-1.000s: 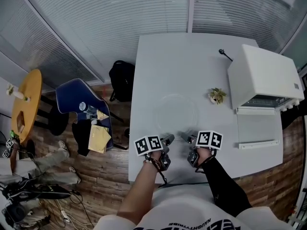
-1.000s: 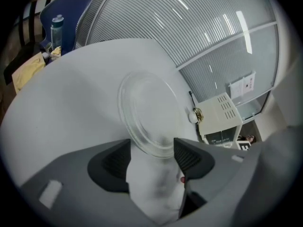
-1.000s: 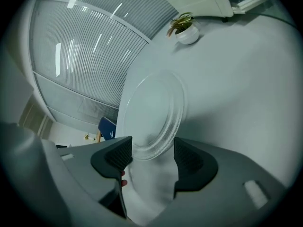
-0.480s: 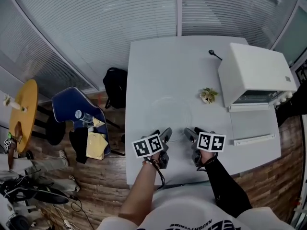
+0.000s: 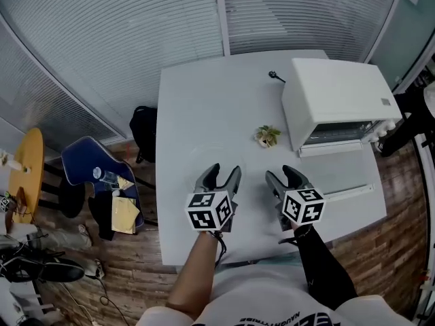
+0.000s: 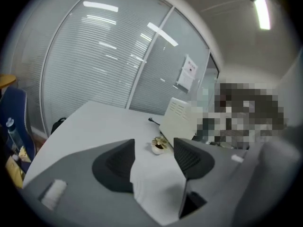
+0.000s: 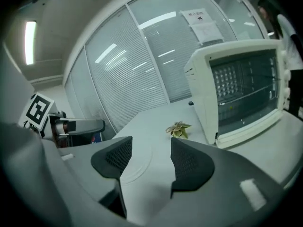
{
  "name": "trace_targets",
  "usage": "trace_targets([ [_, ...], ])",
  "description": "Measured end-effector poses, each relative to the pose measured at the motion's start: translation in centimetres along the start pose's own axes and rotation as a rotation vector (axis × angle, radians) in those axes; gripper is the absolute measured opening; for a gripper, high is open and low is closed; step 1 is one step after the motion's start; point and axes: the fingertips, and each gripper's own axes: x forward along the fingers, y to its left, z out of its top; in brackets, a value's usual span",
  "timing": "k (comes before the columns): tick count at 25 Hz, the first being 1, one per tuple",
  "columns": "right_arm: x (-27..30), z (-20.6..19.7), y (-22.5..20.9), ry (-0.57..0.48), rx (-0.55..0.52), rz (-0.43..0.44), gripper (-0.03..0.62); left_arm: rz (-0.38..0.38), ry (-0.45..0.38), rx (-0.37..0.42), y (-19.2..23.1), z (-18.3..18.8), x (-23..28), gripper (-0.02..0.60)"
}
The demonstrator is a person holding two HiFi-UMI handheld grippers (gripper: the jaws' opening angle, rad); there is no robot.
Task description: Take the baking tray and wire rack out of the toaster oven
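1. Only the right gripper view looks into the toaster oven [image 7: 201,89]. Thin wires of the wire rack [image 7: 246,97] cross its dark cavity, but a baking tray cannot be made out there.
2. The head view alone shows the oven's door [image 5: 338,175] folded down over the white table [image 5: 197,107], and a blue chair [image 5: 88,172] off to the table's left.
3. The left gripper view catches only the oven's closed outer wall, with a small potted plant [image 6: 159,145] ahead of the jaws.
4. Sheets of paper [image 7: 201,22] on the glass wall [image 7: 142,65] are too small to read. The marker cubes [image 5: 207,211] carry only black-and-white squares.
5. The left gripper [image 5: 224,172] has its jaws wide apart and holds nothing, over the table's near part.
6. The right gripper [image 5: 283,174] is likewise wide and empty, well apart from the oven.
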Motion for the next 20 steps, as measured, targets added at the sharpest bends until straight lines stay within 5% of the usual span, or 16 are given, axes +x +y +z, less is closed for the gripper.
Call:
trace_targets([
  [9, -4.2, 5.5, -7.4, -0.125, -0.112, 0.026, 0.255, -0.029, -0.142, 0.196, -11.5, 2.9, 3.8, 0.305],
  [20, -7.5, 9.0, -15.5, -0.163, -0.197, 0.046, 0.255, -0.029, -0.171, 0.216, -20.4, 2.6, 9.0, 0.305],
])
